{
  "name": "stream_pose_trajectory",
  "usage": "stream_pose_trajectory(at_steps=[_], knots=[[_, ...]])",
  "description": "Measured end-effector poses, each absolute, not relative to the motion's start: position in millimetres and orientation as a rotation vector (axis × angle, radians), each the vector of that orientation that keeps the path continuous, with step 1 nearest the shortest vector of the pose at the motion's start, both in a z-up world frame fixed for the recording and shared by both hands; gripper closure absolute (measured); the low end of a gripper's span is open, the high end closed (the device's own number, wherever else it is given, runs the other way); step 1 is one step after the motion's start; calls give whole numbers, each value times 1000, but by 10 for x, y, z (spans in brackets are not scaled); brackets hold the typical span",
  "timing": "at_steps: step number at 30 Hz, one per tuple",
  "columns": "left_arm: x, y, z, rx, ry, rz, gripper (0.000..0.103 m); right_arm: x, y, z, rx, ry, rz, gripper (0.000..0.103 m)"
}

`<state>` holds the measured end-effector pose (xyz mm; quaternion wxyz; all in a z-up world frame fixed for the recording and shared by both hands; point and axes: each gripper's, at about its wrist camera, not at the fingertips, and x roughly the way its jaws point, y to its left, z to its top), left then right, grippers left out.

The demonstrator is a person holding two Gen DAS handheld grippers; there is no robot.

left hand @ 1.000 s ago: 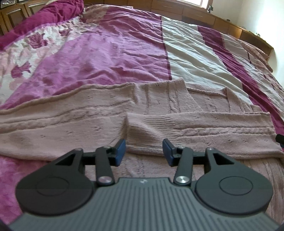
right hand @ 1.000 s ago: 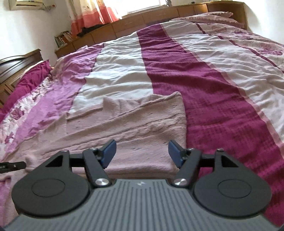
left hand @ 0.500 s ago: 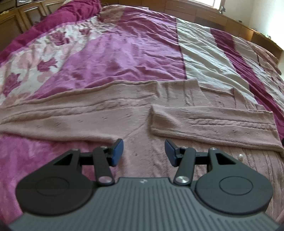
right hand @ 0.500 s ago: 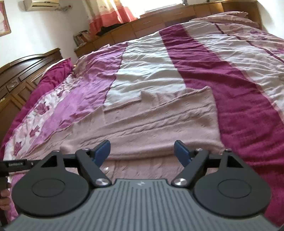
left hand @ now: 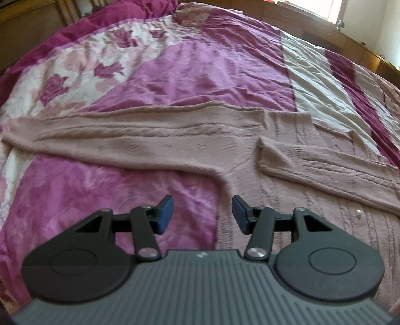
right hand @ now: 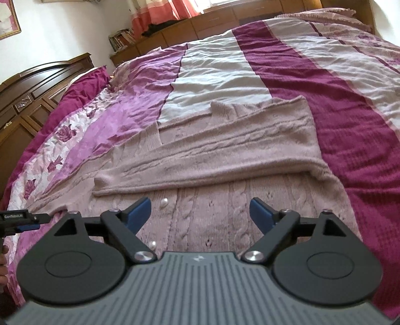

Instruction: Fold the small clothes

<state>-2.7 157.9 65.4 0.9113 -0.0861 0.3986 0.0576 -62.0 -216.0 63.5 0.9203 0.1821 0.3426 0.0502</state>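
A dusty-pink cable-knit cardigan (left hand: pixel 287 190) lies flat on the bed with pearl buttons down its front. Its left sleeve (left hand: pixel 112 140) stretches out to the left; its right sleeve (right hand: pixel 212 162) is folded across the chest. My left gripper (left hand: pixel 203 216) hovers open over the left side seam below the armpit, with nothing between its pads. In the right wrist view my right gripper (right hand: pixel 200 215) hangs over the cardigan's front (right hand: pixel 212 212), its jaws opening and empty. The left gripper's tip (right hand: pixel 20 220) shows at that view's left edge.
The bed carries a quilt (left hand: pixel 200 70) striped in magenta, lilac, cream and a rose print. A dark wooden headboard (right hand: pixel 37 87) stands to the left, and low wooden cabinets (right hand: pixel 200 22) run along the far side under a window. A hand (right hand: pixel 3 262) shows at the left edge.
Both grippers have drawn back from the folded right sleeve. The left one swung left, bringing the outstretched left sleeve into view. The right gripper's jaws have widened.
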Motion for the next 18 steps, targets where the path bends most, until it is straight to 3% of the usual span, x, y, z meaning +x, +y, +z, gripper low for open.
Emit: stream_pose_trajectory(at_steps=[18], knots=[[-45, 2002, 457, -247, 818, 226, 50, -589, -2136, 483, 369, 747, 70, 10]])
